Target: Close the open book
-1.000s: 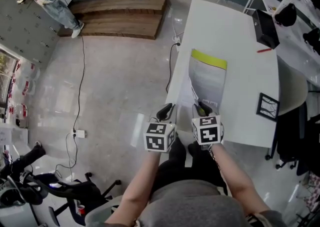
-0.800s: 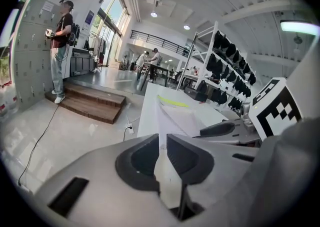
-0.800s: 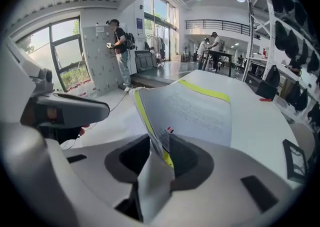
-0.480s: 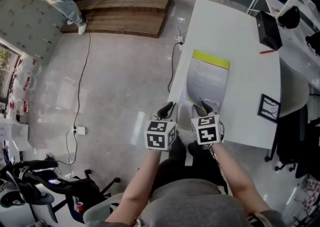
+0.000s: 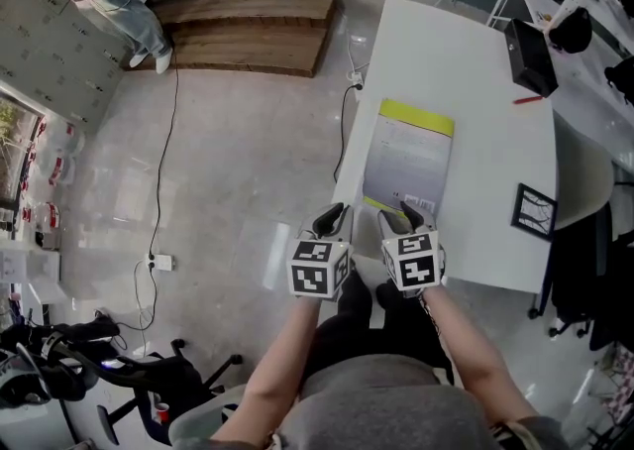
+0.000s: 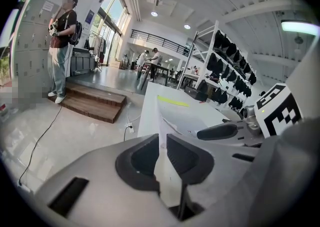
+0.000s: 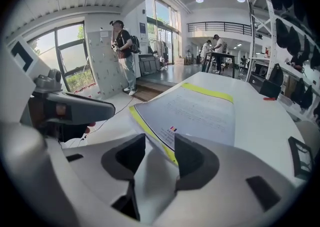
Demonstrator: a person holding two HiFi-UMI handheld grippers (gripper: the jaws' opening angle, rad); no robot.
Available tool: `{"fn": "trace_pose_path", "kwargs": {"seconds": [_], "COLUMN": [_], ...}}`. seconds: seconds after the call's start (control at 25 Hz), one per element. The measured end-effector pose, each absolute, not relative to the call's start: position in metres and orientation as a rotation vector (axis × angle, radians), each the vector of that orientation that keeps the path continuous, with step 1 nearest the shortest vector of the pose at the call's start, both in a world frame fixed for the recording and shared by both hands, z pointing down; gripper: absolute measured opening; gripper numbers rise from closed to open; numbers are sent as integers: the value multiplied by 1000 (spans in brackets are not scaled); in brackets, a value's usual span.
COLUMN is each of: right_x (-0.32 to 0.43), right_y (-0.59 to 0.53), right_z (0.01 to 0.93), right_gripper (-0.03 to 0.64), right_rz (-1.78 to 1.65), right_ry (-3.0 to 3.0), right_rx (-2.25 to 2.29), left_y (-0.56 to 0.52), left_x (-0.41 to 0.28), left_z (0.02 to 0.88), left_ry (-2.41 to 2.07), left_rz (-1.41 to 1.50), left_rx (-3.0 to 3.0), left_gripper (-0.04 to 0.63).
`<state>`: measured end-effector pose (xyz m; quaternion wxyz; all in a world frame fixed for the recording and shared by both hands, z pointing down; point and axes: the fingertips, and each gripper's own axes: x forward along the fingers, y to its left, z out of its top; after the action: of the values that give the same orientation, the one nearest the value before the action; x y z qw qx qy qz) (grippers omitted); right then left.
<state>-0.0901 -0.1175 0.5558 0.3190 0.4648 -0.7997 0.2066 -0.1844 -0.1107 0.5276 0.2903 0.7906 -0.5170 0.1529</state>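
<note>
The right hand-held gripper (image 7: pixel 160 147) is seen at the worktop's (image 5: pixel 495 141) near edge with its jaws fairly wide. They have just been opening. The near corner of the book (image 5: pixel 408 161) is found between them, yellow-edged, but no pad is pressed on it, so the cover is judged released.

A second ago a leaf was held up off the worktop at that corner. It is now laid flat, and the book is seen closed on the worktop, along its left edge and close to the near edge, with the yellow band (image 5: pixel 416 117) at the far end.

The left hand-held gripper (image 5: pixel 333 217) is held at the worktop's near-left corner, beside the book. Its jaws are set narrowly apart and nothing is seen gripped; only white worktop and the book's edge are viewed through the gap.

The task is judged as good as done. Only a pull-back of both hand-held grippers from the worktop seems left, and the cover could be checked for springing back up.
</note>
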Motion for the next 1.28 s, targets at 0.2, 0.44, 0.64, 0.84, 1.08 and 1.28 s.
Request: {"fn": "trace_pose_path", "kwargs": {"seconds": [0.2,0.44,0.64,0.84,1.08,1.28], "right_x": [-85,-73,-65,-57,-50,-38], "right_y": [-115,-116,-113,-112,-110,-108], "right_z": [545,525,509,494,476,464], "right_gripper": [186,158,133,93,66,31], "right_rz": [622,663,666,677,673,656], "right_ry": [-2159,-2221,-2243,-2256,-2305,-2316], "right_rx": [1272,1351,1394,1453,1503,1552], "left_y": [-109,-111,-111,-114,-116,-116], "left_x": [-186,-181,-177,-173,-175,-177], "left_z": [527,523,517,504,494,484], "left_ry": [-1376,-1378,-1368,-1371,-1384,-1393], "left_rz": [410,399,407,397,396,373], "left_rx": [2109,2131,2158,2196,2224,2239], "left_gripper": [51,51,51,51,51,51]}}
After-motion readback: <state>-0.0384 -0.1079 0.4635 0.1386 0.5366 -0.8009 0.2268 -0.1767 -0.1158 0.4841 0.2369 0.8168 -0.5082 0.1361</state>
